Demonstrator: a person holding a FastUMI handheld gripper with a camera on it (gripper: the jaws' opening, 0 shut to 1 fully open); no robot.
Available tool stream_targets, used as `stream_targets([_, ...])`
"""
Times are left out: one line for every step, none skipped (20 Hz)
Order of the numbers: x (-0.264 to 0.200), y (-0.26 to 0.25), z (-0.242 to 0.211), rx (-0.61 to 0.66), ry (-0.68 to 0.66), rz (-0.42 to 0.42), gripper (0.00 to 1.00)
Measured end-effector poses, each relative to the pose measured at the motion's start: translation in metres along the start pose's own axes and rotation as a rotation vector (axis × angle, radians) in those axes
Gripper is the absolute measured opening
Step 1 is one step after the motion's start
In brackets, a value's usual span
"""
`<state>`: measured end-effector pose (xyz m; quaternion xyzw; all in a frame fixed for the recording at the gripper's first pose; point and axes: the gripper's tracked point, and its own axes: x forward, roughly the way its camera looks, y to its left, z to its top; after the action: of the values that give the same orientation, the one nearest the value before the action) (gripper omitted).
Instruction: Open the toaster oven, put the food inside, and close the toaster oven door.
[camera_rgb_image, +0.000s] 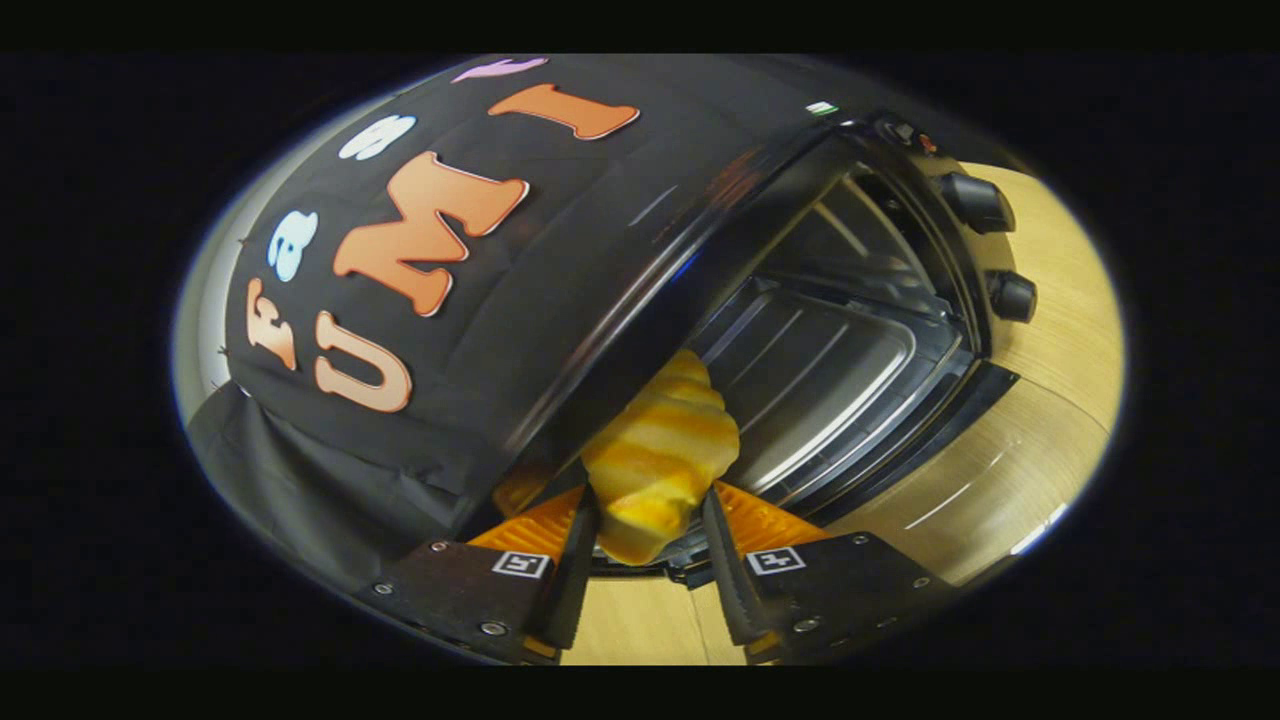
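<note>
A golden, ridged croissant (660, 450) is held between my two fingers, and my gripper (648, 545) is shut on it. The view is strongly tilted. Just beyond the croissant stands the black toaster oven (900, 300) with its door open. Its metal inside with a ribbed tray (830, 370) lies right ahead of the croissant's far tip. The oven's dark front frame (640, 330) runs slantwise past the croissant. Two black knobs (975, 203) sit on the oven's control panel beyond the opening.
The oven rests on a light wooden tabletop (1010, 460), which also shows under my fingers. Black cloth of the booth wall (400, 300) hangs behind and beside the oven, close to the gripper.
</note>
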<state>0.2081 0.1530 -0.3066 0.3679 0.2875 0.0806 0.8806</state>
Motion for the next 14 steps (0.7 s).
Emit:
stream_targets([-0.001,0.002,0.0,-0.009,-0.005,0.007,0.58])
stream_targets([0.0,0.004,0.0,-0.025,-0.016,0.01,0.59])
stream_targets([-0.001,0.005,0.001,-0.041,-0.028,0.014,0.59])
stream_targets([0.0,0.006,0.0,-0.053,-0.036,0.012,0.6])
stream_targets([0.0,0.006,0.0,-0.065,-0.044,0.009,0.63])
stream_targets([-0.002,0.005,0.001,-0.076,-0.051,0.002,0.64])
stream_targets([-0.003,0.003,0.002,-0.085,-0.057,-0.006,0.66])
stream_targets([-0.004,0.002,0.003,-0.093,-0.06,-0.007,0.67])
stream_targets([-0.005,0.002,0.003,-0.096,-0.063,-0.01,0.69])
stream_targets([-0.006,0.001,0.004,-0.097,-0.064,-0.013,0.7])
stream_targets([-0.005,0.002,0.002,-0.095,-0.063,-0.015,0.71])
stream_targets([-0.007,0.002,0.003,-0.097,-0.066,-0.017,0.71])
stream_targets([-0.011,0.002,0.002,-0.101,-0.068,-0.014,0.72])
stream_targets([-0.01,0.001,0.0,-0.103,-0.071,-0.013,0.74])
